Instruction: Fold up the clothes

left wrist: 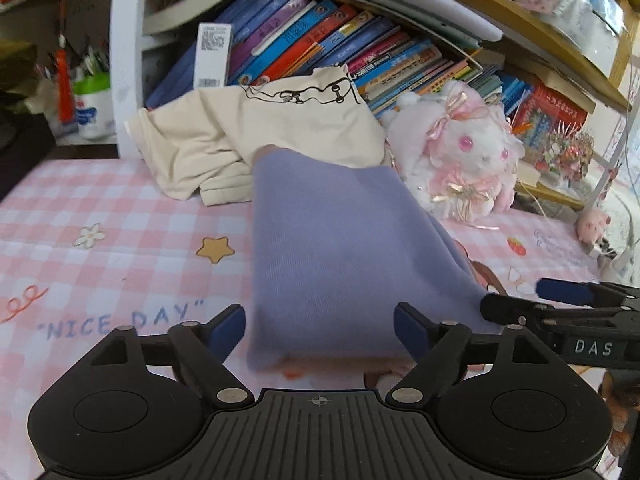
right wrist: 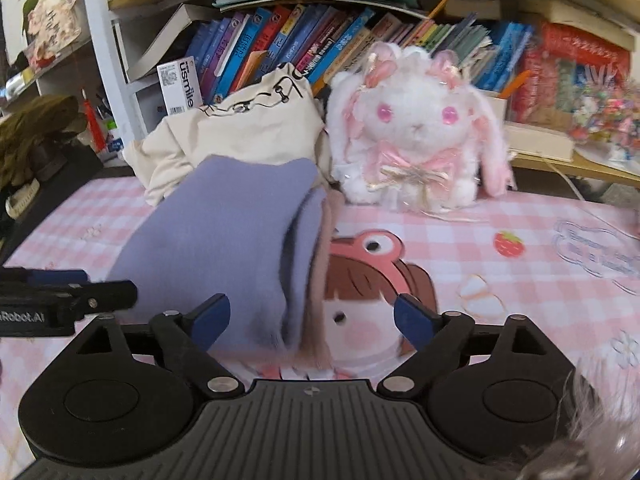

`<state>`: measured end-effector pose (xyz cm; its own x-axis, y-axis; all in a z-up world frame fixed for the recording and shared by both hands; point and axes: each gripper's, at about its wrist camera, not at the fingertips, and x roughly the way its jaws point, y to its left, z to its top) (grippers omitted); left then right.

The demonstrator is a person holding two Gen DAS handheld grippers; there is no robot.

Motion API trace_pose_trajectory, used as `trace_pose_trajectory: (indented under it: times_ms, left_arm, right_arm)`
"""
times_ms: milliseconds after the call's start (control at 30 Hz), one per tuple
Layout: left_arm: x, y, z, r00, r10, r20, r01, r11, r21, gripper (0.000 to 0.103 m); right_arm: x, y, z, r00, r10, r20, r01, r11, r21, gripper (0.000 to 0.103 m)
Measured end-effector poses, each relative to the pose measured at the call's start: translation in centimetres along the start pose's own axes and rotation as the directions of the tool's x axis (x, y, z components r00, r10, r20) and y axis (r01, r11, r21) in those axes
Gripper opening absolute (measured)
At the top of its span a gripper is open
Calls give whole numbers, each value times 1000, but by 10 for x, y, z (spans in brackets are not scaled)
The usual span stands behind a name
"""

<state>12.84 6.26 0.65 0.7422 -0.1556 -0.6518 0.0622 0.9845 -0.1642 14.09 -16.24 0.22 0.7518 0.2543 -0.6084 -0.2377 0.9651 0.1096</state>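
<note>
Pink checked table cover fills both views, with a shelf of books behind. On it lies a folded lavender garment, its long axis running straight away from the cameras toward a heap of cream clothes and a white plush rabbit. From the left gripper, the garment's near edge sits directly ahead, between spread fingers that hold nothing. From the right gripper, equally spread and empty, only the garment's right-hand folded edge reaches between the fingers. The left gripper looks better centred.
</note>
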Motion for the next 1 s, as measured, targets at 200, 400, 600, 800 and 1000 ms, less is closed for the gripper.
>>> trace_pose_trajectory:
  times_ms: [200,400,600,800,1000]
  left_arm:
    - [-24,-15,-28,997,62,47,-60,997,-44,86]
    - [-38,-29,-49,995,85,50,-84,996,-23,89]
    - [-48,-39,-65,991,125,48,-123,991,-47,91]
    - [-48,-53,-75,987,161,17,-162,987,16,93]
    - [-46,-57,-78,980,197,-4,-196,980,30,99]
  right_arm:
    - [-27,-7,-29,999,-50,-14,50,999,21,93]
    - [-47,-15,-51,997,-60,-55,63,997,50,95]
    - [-59,-16,-71,995,-66,-81,70,997,45,95]
    - [-64,-18,-87,989,-114,-89,119,992,51,98]
    - [-65,-23,-90,989,-118,-85,123,991,60,101]
